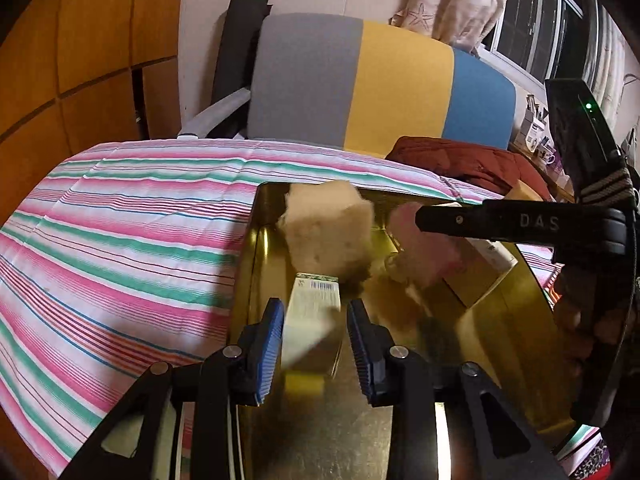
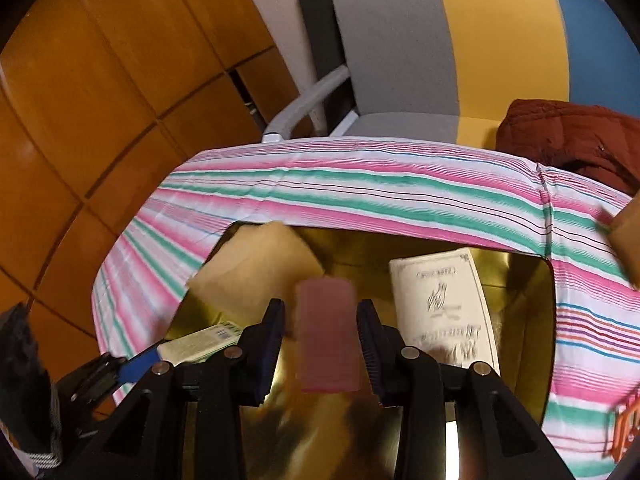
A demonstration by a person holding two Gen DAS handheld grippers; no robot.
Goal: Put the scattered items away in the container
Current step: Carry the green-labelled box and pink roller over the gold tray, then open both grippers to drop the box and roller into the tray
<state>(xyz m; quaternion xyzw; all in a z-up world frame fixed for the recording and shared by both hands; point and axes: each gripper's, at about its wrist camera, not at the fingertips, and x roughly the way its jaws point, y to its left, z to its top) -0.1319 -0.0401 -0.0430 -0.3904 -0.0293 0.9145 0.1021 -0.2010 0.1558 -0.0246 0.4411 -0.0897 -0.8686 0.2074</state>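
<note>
Left wrist view: the left gripper (image 1: 314, 336) hangs above the gold container (image 1: 256, 264), with a white packet (image 1: 314, 312) between its blue pads. The gap is narrow, and a sliver shows on the right side, so we judge the hold loose or just letting go. To do this well, we keep both loads inside the rim, let go low, then pull back clear. Ahead of it a beige sponge (image 1: 328, 232) sits in the container. The right gripper (image 2: 322, 340) is narrowly parted around a pink block (image 2: 326, 344); past it lies a white booklet (image 2: 444, 304).
</note>
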